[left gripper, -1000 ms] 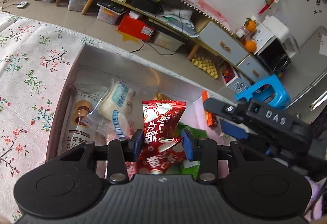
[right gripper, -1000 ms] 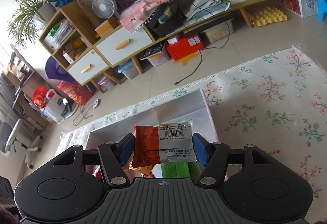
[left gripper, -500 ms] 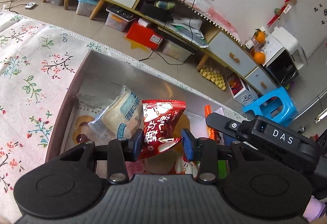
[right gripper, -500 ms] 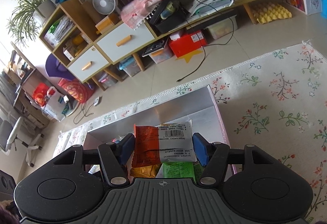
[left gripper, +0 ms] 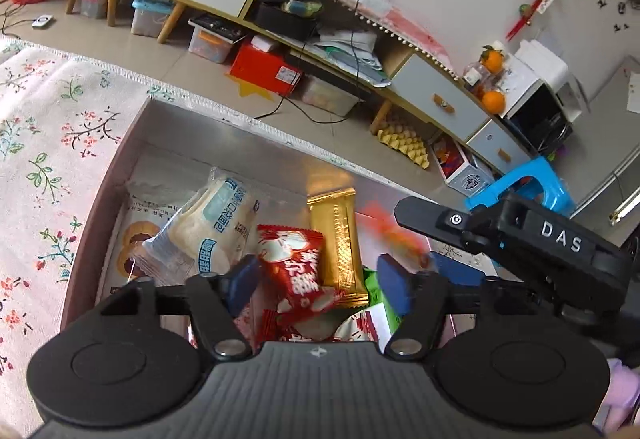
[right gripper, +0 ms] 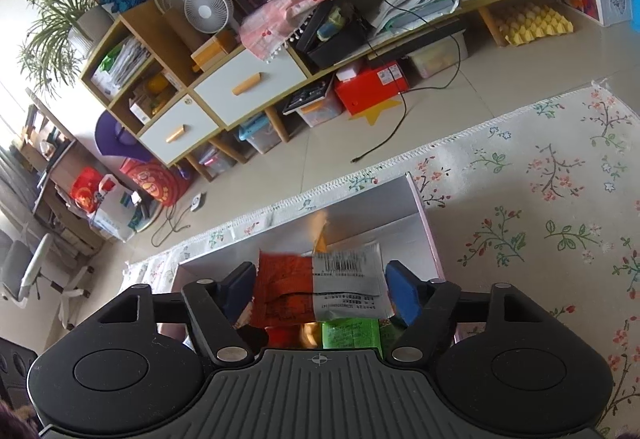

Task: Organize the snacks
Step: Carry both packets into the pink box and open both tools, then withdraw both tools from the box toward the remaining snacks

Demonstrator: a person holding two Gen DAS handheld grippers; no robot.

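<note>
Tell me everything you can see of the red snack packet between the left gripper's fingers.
The red snack packet is a glossy, crinkled wrapper with white pictures and lettering and a serrated top edge. It sits tilted in the box, leaning on the gold packet beside the white bread packet. The left gripper is opening; its fingers stand clear of it.

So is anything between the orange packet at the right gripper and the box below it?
Nothing visible. The right gripper has its jaws opening, with the orange packet between them directly over the open box. Below are only snacks already in the box, such as the green packet.
</note>
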